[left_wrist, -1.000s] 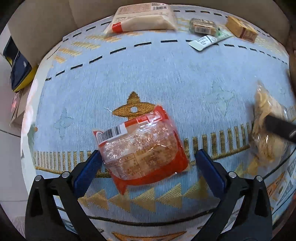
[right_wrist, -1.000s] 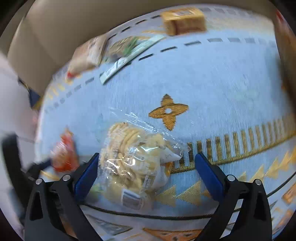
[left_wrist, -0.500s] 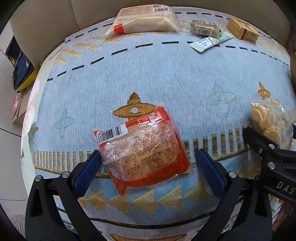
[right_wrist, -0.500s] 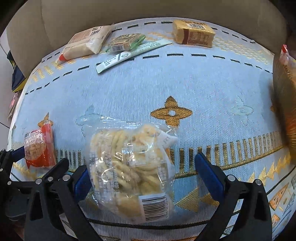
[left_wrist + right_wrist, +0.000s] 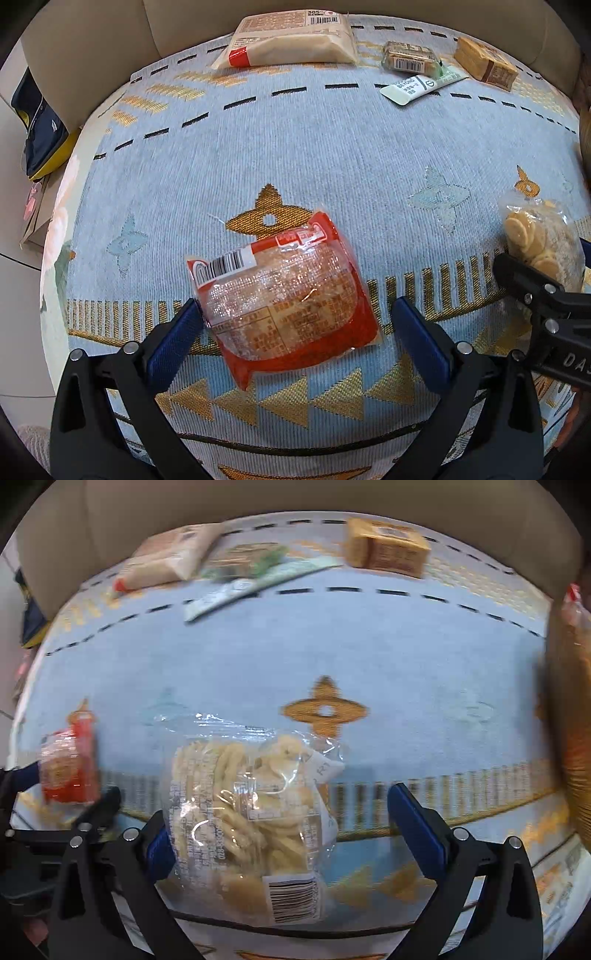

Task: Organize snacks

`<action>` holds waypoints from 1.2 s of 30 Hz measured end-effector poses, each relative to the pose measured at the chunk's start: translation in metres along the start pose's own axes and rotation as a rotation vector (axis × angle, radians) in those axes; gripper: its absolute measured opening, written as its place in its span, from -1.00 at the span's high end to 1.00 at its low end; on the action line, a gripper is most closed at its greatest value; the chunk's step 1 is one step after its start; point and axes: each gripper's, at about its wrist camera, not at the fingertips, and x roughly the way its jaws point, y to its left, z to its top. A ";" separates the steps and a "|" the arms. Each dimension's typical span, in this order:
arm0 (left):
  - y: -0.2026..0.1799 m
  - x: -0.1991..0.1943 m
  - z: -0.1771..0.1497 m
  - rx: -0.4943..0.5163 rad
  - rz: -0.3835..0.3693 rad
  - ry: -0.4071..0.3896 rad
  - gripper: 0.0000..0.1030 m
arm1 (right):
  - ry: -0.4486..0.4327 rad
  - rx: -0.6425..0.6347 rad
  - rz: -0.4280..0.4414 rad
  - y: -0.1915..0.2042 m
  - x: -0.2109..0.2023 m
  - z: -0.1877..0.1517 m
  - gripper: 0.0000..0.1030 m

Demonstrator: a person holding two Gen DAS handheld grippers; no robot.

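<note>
Between your left gripper's [image 5: 295,328] spread fingers lies the red snack pack [image 5: 284,299], flat on the blue patterned cloth [image 5: 314,155], its left edge at the left pad. Your right gripper [image 5: 280,823] is likewise wide open around the clear bag of biscuits [image 5: 251,812], which touches only the left finger. Farther off, along the cloth's far edge, sit a beige packet [image 5: 291,40], a small wrapped bar [image 5: 408,59], a pale green stick pack [image 5: 421,86] and a brown box [image 5: 485,64].
</note>
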 end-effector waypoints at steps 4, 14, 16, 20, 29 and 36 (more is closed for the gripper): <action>0.004 0.002 0.001 -0.009 -0.011 -0.004 -0.94 | 0.003 -0.013 0.013 0.000 0.001 0.000 -0.91; 0.005 0.006 0.002 -0.016 -0.004 -0.010 -0.94 | -0.060 -0.006 -0.016 0.008 -0.001 -0.014 -0.91; 0.005 0.006 0.002 -0.015 -0.004 -0.011 -0.94 | -0.058 -0.008 -0.015 0.005 0.000 -0.012 -0.91; 0.005 0.006 0.002 -0.015 -0.003 -0.011 -0.94 | -0.059 -0.008 -0.014 0.005 0.000 -0.012 -0.91; 0.005 0.006 0.002 -0.013 -0.005 -0.012 -0.94 | -0.058 -0.008 -0.015 0.006 -0.001 -0.013 -0.91; 0.005 0.006 0.002 -0.013 -0.005 -0.014 -0.94 | -0.058 -0.008 -0.014 0.008 -0.001 -0.013 -0.91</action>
